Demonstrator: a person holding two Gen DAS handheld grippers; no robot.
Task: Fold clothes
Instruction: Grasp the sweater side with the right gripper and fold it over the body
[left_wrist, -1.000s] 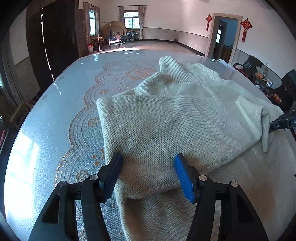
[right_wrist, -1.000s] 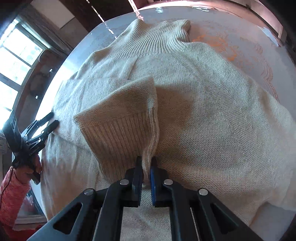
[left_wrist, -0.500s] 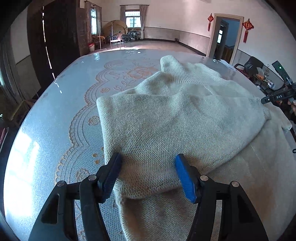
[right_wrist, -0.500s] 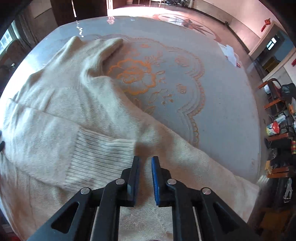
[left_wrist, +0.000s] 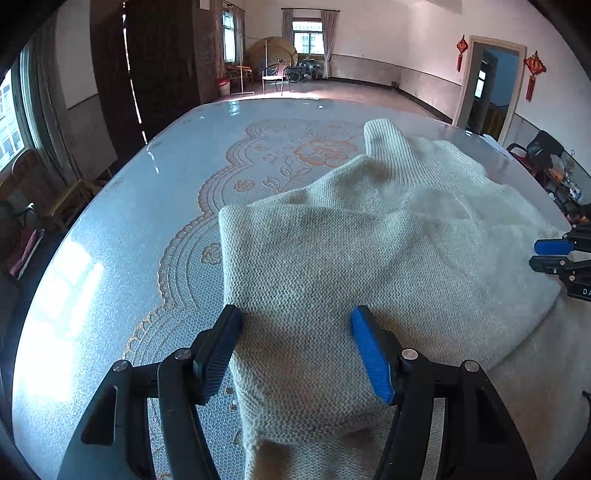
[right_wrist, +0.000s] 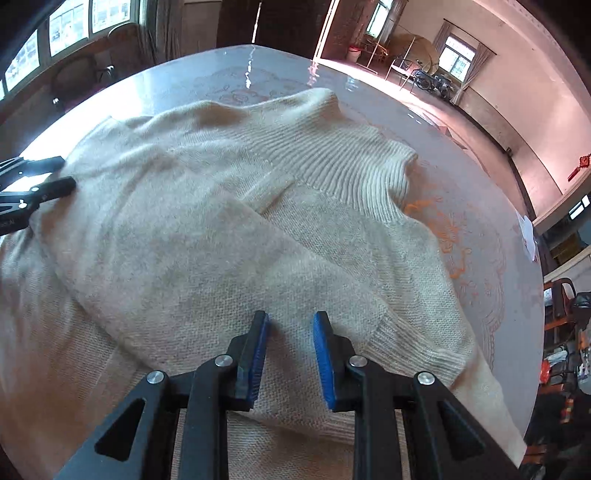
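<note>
While both sleeves are laid across its chest, the sweater (right_wrist: 207, 221) is spread on the surface (left_wrist: 122, 258); the left claw (left_wrist: 295, 350) and right claw (right_wrist: 290, 354) are held apart, gripping nothing, probably to let the folds settle.

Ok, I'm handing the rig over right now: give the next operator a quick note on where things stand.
Left gripper: open, empty, fingers straddling the folded-in left side of the sweater.
Right gripper: open, empty, above the sleeve laid across the body.
Sweater lies on the round table, collar at the far side.
Done: both sleeves folded inward.
Left: fold the body from hem to collar, probably.
</note>
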